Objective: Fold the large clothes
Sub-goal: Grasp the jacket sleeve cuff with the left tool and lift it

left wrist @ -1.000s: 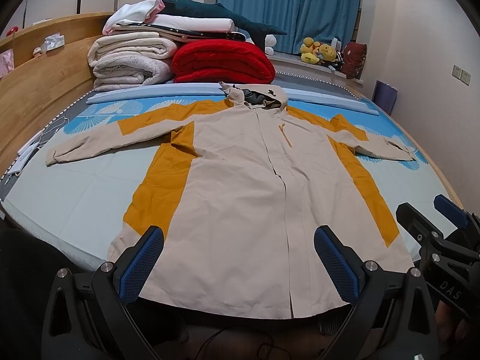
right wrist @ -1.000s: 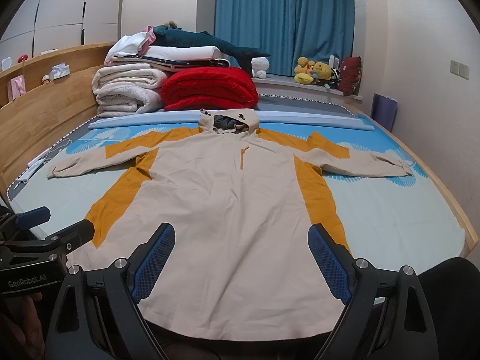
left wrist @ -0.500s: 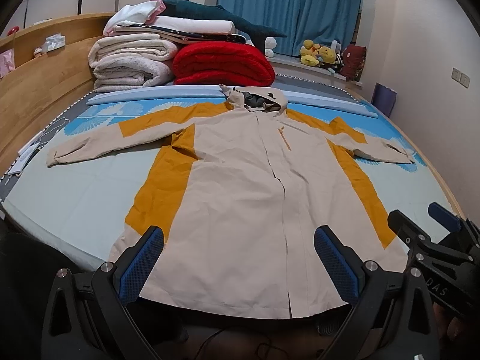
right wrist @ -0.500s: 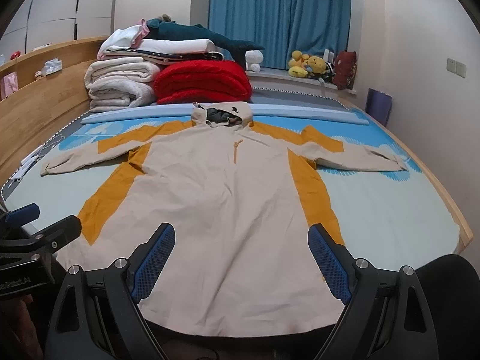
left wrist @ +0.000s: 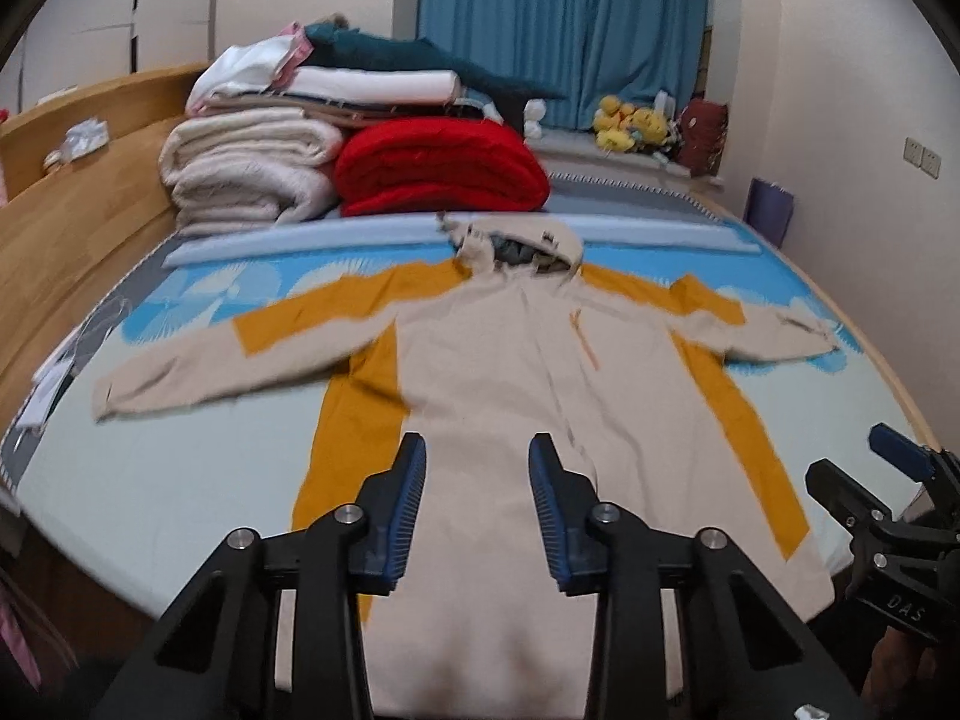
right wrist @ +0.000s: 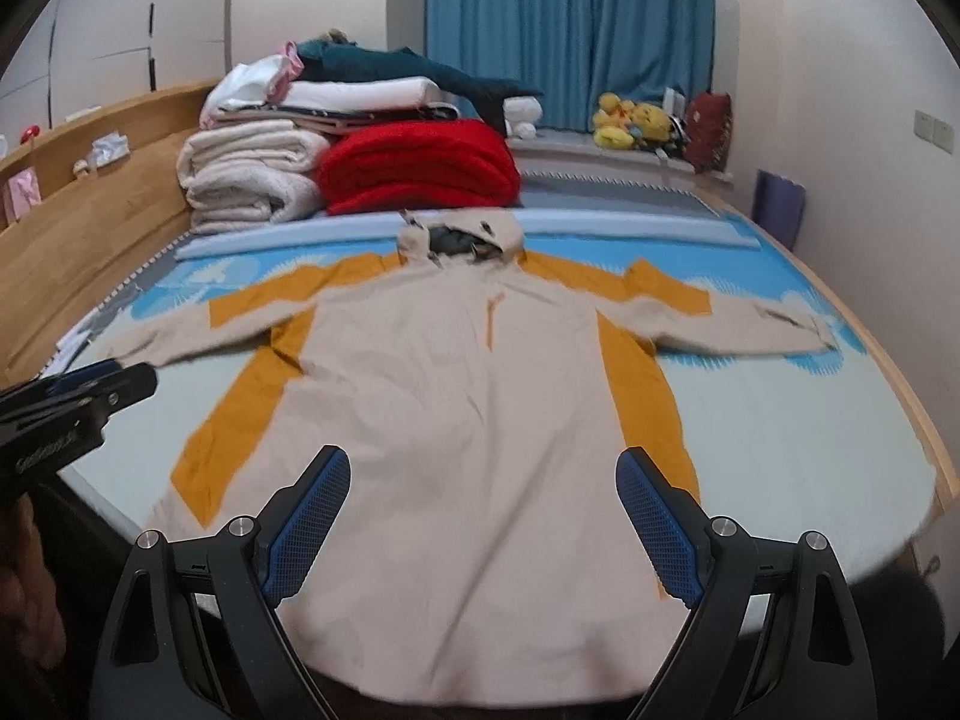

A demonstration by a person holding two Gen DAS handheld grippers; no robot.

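on the bed (left wrist: 180,480), a cream-and-mustard coat (left wrist: 498,372) spread flat, sleeves out. left tongs (left wrist: 477,468) above its hem, closing on nothing. right tongs (right wrist: 483,480) spread wide, empty.

left gripper (left wrist: 477,474) closing with nothing between, both views shifted over jacket (left wrist: 510,420)

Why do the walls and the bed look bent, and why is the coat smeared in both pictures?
Left wrist view: the fisheye lens bows the bed and walls; the coat is blurred by motion, while the left claw stays sharp. Right wrist view: same curving, dark corners, soft coat, crisp right claw.
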